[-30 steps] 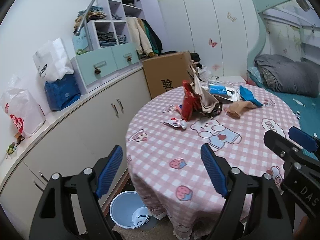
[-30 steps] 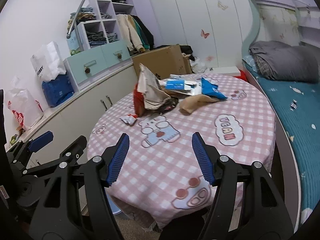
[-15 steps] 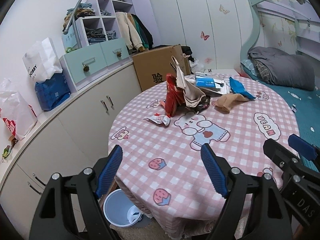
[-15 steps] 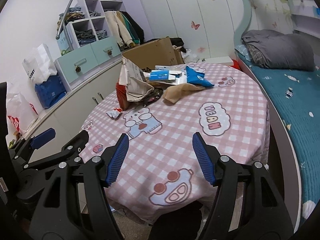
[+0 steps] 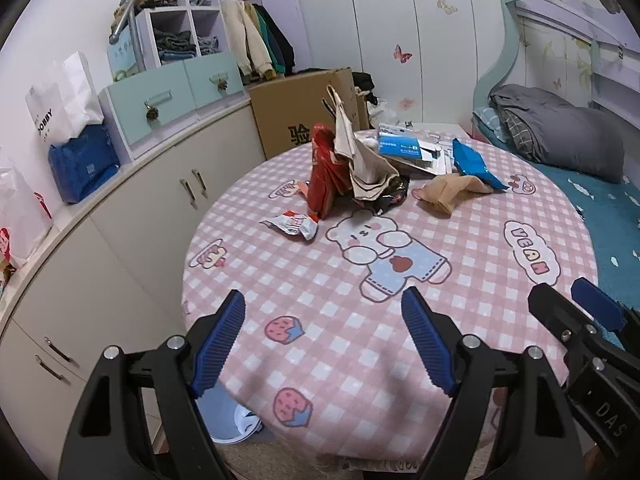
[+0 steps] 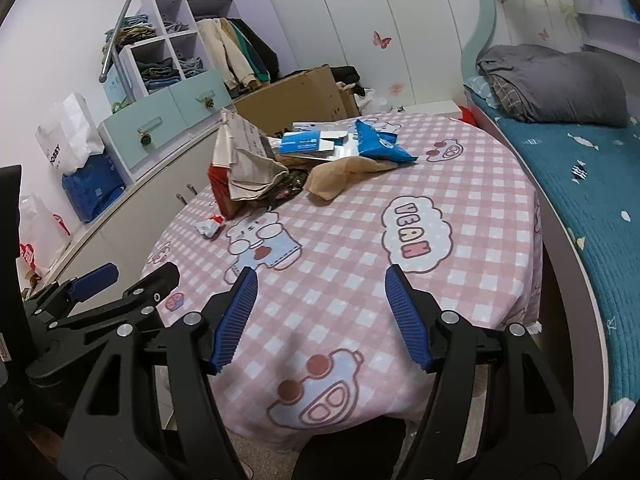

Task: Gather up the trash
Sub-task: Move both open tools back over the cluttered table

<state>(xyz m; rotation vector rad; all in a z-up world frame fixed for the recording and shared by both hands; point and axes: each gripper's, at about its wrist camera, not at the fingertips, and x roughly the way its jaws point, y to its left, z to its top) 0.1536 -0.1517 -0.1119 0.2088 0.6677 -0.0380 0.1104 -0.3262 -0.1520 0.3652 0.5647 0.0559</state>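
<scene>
A round table (image 5: 460, 248) with a pink checked cloth fills the centre. White cupboards (image 5: 132, 216) curve along the left, shelves (image 5: 188, 28) at upper left, a bed (image 5: 592, 188) at right, white wardrobe doors (image 5: 400, 20) behind.

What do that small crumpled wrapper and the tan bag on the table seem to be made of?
The small crumpled wrapper looks like thin glossy plastic film: shiny creases, printed red and white. The tan bag looks like matte paper, dull with soft folds, though cloth cannot be ruled out.
</scene>
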